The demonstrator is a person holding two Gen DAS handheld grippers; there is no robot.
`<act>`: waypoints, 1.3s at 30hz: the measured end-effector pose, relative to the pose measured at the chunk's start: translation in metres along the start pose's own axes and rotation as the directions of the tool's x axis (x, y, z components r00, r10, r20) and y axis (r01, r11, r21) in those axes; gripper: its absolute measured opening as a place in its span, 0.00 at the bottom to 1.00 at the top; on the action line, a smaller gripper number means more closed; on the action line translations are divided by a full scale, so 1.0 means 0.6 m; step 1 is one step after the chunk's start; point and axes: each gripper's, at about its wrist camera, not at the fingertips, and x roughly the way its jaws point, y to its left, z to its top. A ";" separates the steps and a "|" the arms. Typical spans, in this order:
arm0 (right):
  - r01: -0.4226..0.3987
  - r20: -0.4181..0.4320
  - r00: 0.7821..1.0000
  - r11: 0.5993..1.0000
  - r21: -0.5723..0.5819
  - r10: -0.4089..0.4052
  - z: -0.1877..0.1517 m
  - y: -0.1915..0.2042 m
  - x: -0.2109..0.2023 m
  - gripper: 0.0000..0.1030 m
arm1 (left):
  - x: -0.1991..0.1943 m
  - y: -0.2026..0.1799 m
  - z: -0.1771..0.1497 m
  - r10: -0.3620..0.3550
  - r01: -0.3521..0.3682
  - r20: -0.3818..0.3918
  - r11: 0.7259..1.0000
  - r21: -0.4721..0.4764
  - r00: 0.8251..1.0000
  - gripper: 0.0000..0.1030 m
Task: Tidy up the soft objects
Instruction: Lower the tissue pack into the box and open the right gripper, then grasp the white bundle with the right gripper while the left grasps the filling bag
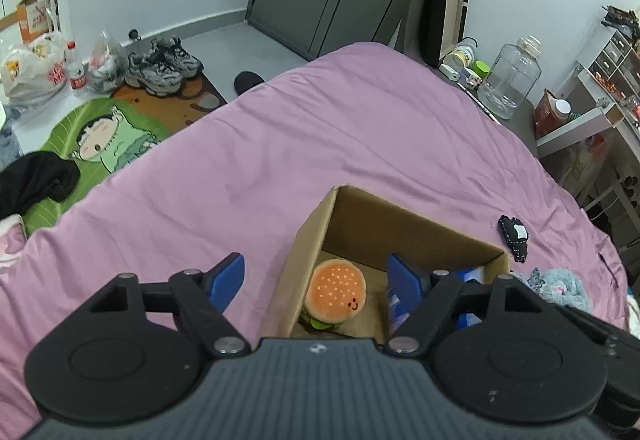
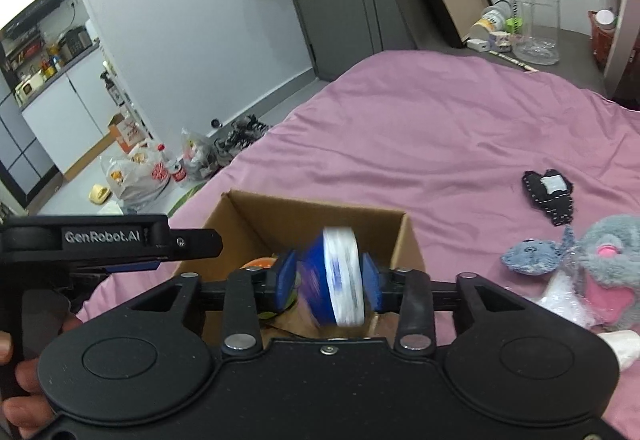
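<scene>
- While the burger plush (image 1: 335, 291) already lies in the cardboard box (image 1: 308, 236), the right gripper (image 2: 331, 276), jaws clamped on a blue-and-white soft object (image 2: 334, 276), hovers above it.
- Left gripper (image 1: 316, 280): jaws apart, empty.
- Grey plush (image 2: 600, 260) and black pouch (image 2: 549, 196) remain on the pink bedsheet (image 2: 440, 136).

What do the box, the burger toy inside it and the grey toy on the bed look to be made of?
Box: plain brown corrugated cardboard, matte, with raw cut edges and folded corners.
Burger toy: soft plush fabric, with stitched seed dots and a sewn face.
Grey toy: long-pile fluffy plush, probably synthetic fur, with a pink fabric mouth.
</scene>
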 end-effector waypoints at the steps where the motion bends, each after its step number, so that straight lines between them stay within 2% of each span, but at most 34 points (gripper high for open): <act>1: 0.001 0.005 1.000 1.000 0.004 -0.001 0.001 -0.001 -0.005 0.41 | 0.000 -0.004 -0.001 0.009 -0.009 0.003 1.000 0.009 1.000 0.75; 4: -0.009 0.011 1.000 1.000 0.010 0.009 0.003 -0.005 -0.020 0.44 | -0.004 -0.012 -0.003 0.040 -0.040 0.007 0.999 0.034 0.999 0.75; 7: -0.005 0.025 1.000 1.000 0.016 0.004 0.003 -0.012 -0.039 0.52 | -0.013 -0.029 -0.008 0.125 -0.129 0.042 0.988 0.085 0.991 0.75; 10: -0.009 0.038 0.999 0.998 0.055 0.007 0.001 -0.028 -0.060 0.55 | -0.020 -0.046 -0.011 0.137 -0.140 0.036 0.983 0.118 0.990 0.77; 14: 0.013 0.034 0.999 0.996 0.088 -0.016 -0.007 -0.050 -0.084 0.56 | -0.038 -0.066 -0.013 0.151 -0.155 0.039 0.979 0.135 0.988 0.88; 15: 0.020 0.031 0.999 0.995 0.095 -0.023 -0.009 -0.056 -0.090 0.57 | -0.043 -0.071 -0.015 0.154 -0.157 0.035 0.978 0.136 0.987 0.91; 22: 0.067 0.016 0.997 0.988 0.141 -0.070 -0.024 -0.088 -0.131 0.78 | -0.073 -0.117 -0.039 0.124 -0.122 -0.001 0.981 0.150 0.992 0.93; 24: 0.064 0.024 0.997 0.988 0.142 -0.068 -0.023 -0.093 -0.144 0.82 | -0.083 -0.129 -0.041 0.122 -0.120 -0.005 0.981 0.151 0.993 0.94; 25: 0.050 0.030 0.998 0.988 0.148 -0.055 -0.021 -0.097 -0.150 0.88 | -0.088 -0.135 -0.041 0.127 -0.124 -0.007 0.981 0.150 0.992 0.95; 27: 0.045 0.039 0.998 0.987 0.157 -0.052 -0.018 -0.105 -0.167 0.94 | -0.102 -0.148 -0.040 0.120 -0.118 -0.002 0.981 0.152 0.993 1.00; 32: 0.042 0.040 0.998 0.976 0.216 -0.051 -0.021 -0.138 -0.195 0.95 | -0.126 -0.185 -0.040 0.117 -0.116 0.006 0.976 0.185 0.993 1.00; 39: 0.098 0.010 0.994 0.950 0.297 -0.106 -0.028 -0.195 -0.217 0.97 | -0.135 -0.228 -0.048 0.099 -0.098 0.005 0.973 0.208 0.995 1.00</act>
